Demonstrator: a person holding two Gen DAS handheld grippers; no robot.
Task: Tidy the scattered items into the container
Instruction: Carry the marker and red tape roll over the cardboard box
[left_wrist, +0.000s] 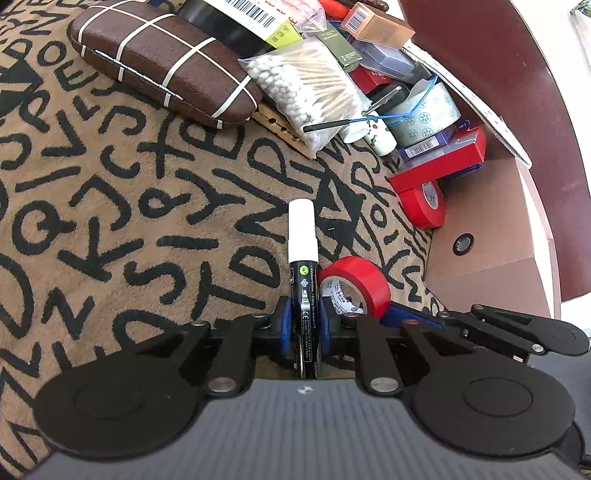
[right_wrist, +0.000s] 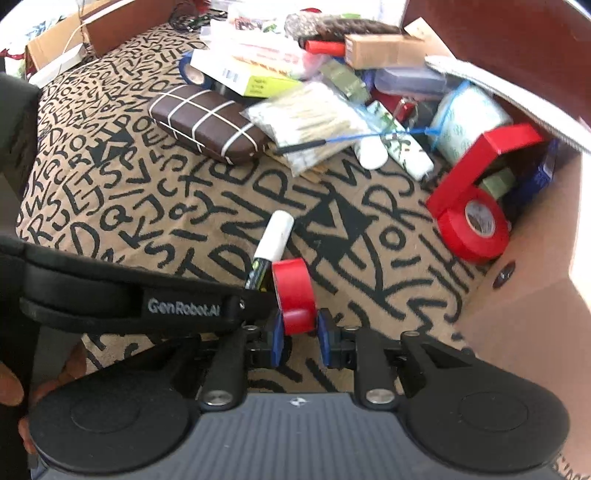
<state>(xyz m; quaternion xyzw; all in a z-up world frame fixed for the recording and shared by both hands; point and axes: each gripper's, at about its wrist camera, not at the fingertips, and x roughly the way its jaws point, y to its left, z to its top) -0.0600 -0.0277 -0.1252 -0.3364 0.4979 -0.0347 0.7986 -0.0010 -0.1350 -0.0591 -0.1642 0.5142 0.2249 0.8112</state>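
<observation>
The left tool (left_wrist: 303, 325) is clamped on a marker (left_wrist: 302, 254): black barrel between the blue pads, white cap pointing away. The barrel carries small print; "Easy to wipe off" is partly legible. The right tool (right_wrist: 298, 332) is clamped on a red tape roll (right_wrist: 294, 291), held upright, just beside the marker. The left tool's arm in the right view reads "GenRobot.AI". Both tools hang over a tan cloth (left_wrist: 129, 206) printed with black letters. Farther off, a second red roll (right_wrist: 474, 227) leans against a red box (right_wrist: 491, 155) by the cardboard wall (right_wrist: 532, 280). Beyond lie a brown case (left_wrist: 166, 62) with white lines, a bag of cotton swabs (left_wrist: 306, 88), and a pile of small boxes with barcode labels, unreadable.
</observation>
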